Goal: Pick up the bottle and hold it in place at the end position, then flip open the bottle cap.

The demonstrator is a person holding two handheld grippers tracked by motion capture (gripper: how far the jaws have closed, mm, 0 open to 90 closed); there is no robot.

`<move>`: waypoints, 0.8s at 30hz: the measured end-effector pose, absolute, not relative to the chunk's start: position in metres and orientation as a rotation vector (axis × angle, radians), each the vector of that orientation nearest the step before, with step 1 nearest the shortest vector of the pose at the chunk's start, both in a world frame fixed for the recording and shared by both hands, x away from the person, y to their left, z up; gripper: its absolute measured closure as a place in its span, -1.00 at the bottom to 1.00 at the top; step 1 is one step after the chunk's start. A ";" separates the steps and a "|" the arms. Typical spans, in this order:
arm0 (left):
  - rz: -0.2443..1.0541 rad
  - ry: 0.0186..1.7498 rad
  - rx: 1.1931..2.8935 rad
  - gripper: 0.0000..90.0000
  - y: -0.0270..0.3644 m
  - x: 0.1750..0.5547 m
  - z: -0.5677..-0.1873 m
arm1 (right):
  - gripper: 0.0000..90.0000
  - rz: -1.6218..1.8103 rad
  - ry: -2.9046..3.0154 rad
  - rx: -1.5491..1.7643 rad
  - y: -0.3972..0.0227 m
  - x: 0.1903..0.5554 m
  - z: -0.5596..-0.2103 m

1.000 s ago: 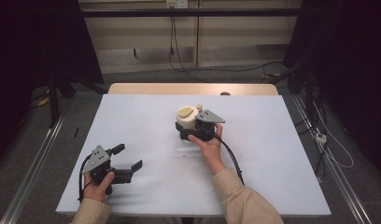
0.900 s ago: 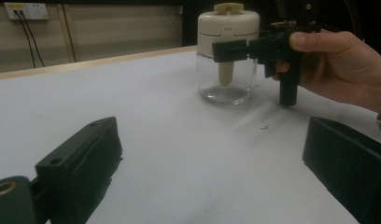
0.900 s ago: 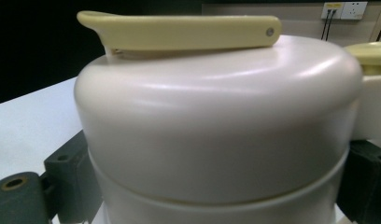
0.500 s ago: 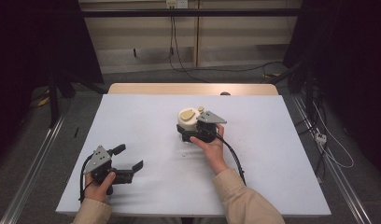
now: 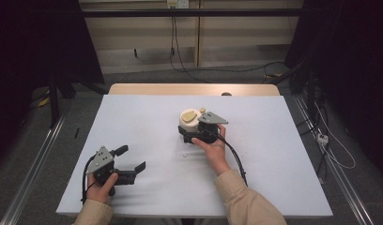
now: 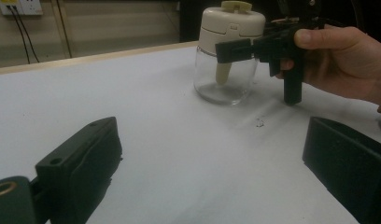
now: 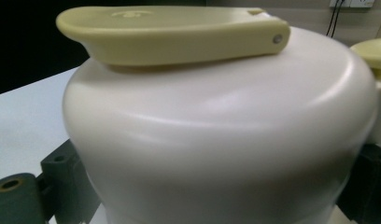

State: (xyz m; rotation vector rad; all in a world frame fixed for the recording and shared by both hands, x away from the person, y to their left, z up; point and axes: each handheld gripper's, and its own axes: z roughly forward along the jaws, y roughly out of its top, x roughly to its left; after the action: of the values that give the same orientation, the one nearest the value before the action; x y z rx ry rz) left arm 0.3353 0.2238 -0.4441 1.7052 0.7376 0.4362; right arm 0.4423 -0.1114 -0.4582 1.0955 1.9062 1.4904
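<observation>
Near the middle of the white table (image 5: 283,187), a little toward the far edge, stands a small glass jar (image 6: 221,84) with a cream lid (image 5: 189,123) and a yellowish flip tab (image 7: 170,32) on top. The jar stands upright, its long axis vertical, clear glass below and lid above. The right gripper (image 5: 195,133) is at it: its jaws lie on either side of the lid, the lid sitting right between them and apparently clamped, though the contact itself is hard to make out. In the left gripper view one black jaw presses flat against the lid's side, just above the glass. The left gripper (image 5: 131,159) rests well apart near the table's front left corner, jaws spread wide and holding nothing; the jar lies ahead of it and to its right. The right hand (image 5: 213,147) is plainly the nearer one, so any lift or twist of the jar would likely fall to it.
</observation>
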 end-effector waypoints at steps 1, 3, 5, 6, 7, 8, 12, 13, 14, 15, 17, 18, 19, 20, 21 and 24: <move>0.436 0.743 1.699 -0.91 0.224 0.335 -0.444 | -0.85 1.491 1.905 1.096 -0.111 0.442 -0.458; 0.437 0.746 1.698 -0.91 0.224 0.336 -0.443 | -0.85 1.493 1.903 1.097 -0.111 0.442 -0.458; 0.442 0.750 1.694 -0.91 0.224 0.337 -0.443 | -0.85 1.492 1.904 1.097 -0.111 0.442 -0.458; 0.442 0.748 1.694 -0.91 0.224 0.337 -0.442 | -0.85 1.491 1.906 1.094 -0.111 0.442 -0.458; 0.443 0.748 1.688 -0.91 0.224 0.338 -0.442 | -0.85 1.492 1.906 1.096 -0.111 0.442 -0.458; 0.441 0.759 1.683 -0.91 0.224 0.338 -0.442 | -0.85 1.489 1.907 1.098 -0.111 0.442 -0.458; 0.434 0.764 1.676 -0.92 0.224 0.341 -0.440 | -0.85 1.483 1.907 1.101 -0.111 0.442 -0.458; 0.437 0.763 1.676 -0.92 0.224 0.341 -0.440 | -0.85 1.481 1.910 1.101 -0.111 0.442 -0.458; 0.436 0.763 1.680 -0.92 0.224 0.342 -0.439 | -0.85 1.482 1.911 1.101 -0.111 0.442 -0.458; 0.435 0.766 1.681 -0.92 0.223 0.342 -0.438 | -0.85 1.483 1.911 1.101 -0.111 0.442 -0.458; 0.431 0.765 1.674 -0.92 0.221 0.343 -0.437 | -0.85 1.480 1.913 1.103 -0.111 0.442 -0.457; 0.431 0.768 1.677 -0.92 0.220 0.344 -0.436 | -0.85 1.484 1.912 1.105 -0.111 0.442 -0.457; 0.428 0.782 1.680 -0.92 0.219 0.345 -0.435 | -0.85 1.482 1.914 1.103 -0.111 0.442 -0.457; 0.426 0.786 1.691 -0.92 0.218 0.346 -0.434 | -0.85 1.480 1.913 1.105 -0.111 0.442 -0.457; 0.420 0.788 1.703 -0.92 0.217 0.347 -0.433 | -0.85 1.481 1.910 1.108 -0.110 0.442 -0.457; 0.410 0.803 1.697 -0.92 0.214 0.349 -0.433 | -0.85 1.478 1.912 1.106 -0.111 0.442 -0.457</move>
State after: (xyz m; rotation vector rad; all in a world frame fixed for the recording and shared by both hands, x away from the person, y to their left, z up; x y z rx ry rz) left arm 0.3487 0.2142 -0.4325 1.6973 0.8030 0.4101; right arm 0.4415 -0.1107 -0.4573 1.1061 1.9125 1.4784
